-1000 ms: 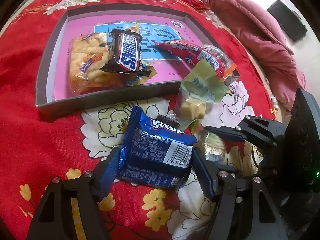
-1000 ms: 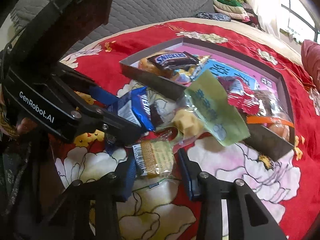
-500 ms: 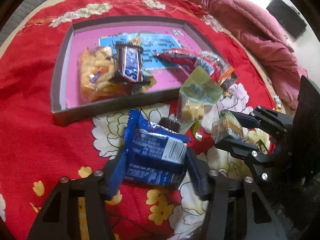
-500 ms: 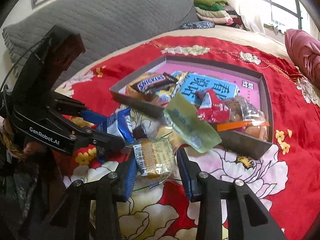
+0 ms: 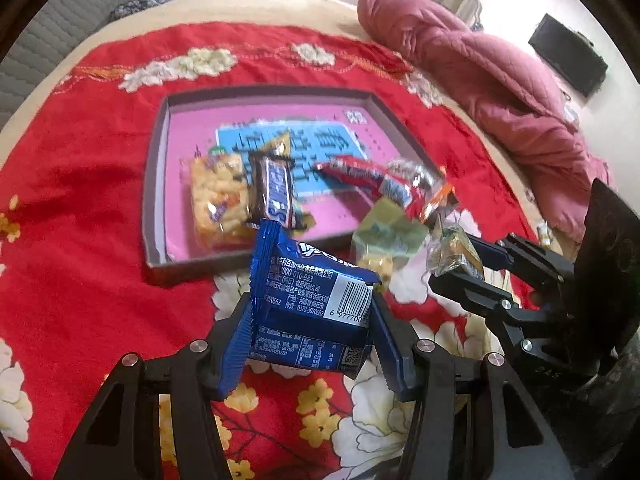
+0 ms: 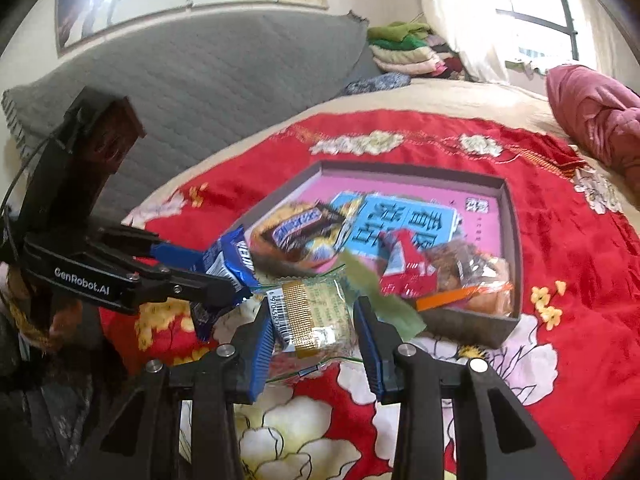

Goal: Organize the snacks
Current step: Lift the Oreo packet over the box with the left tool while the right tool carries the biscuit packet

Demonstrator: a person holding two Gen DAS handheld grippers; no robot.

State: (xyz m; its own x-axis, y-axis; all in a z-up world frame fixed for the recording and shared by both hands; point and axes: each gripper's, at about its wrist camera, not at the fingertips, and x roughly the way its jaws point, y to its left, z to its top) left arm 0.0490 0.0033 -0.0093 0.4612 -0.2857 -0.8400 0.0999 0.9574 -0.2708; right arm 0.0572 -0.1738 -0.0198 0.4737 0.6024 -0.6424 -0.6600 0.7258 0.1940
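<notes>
My left gripper [image 5: 312, 332] is shut on a blue snack packet [image 5: 316, 300] and holds it above the red cloth, near the front wall of the grey tray [image 5: 156, 184]. My right gripper [image 6: 312, 332] is shut on a clear-wrapped golden biscuit [image 6: 310, 316], also lifted; it shows in the left wrist view [image 5: 452, 256]. In the tray lie a yellow puffed snack bag [image 5: 216, 200], a Snickers bar [image 5: 272, 192], a red packet [image 5: 360, 176] and a clear bag [image 6: 472, 276]. A green-wrapped candy [image 5: 384, 240] lies by the tray's front wall.
The tray stands on a red flowered cloth [image 5: 80, 184] over a bed. A pink quilt [image 5: 492, 80] is heaped at the right. A grey padded headboard [image 6: 224, 80] and folded clothes [image 6: 404, 48] are behind.
Both grippers have risen and pulled back from the cloth with their packets held. The tray and cloth now look farther away.
</notes>
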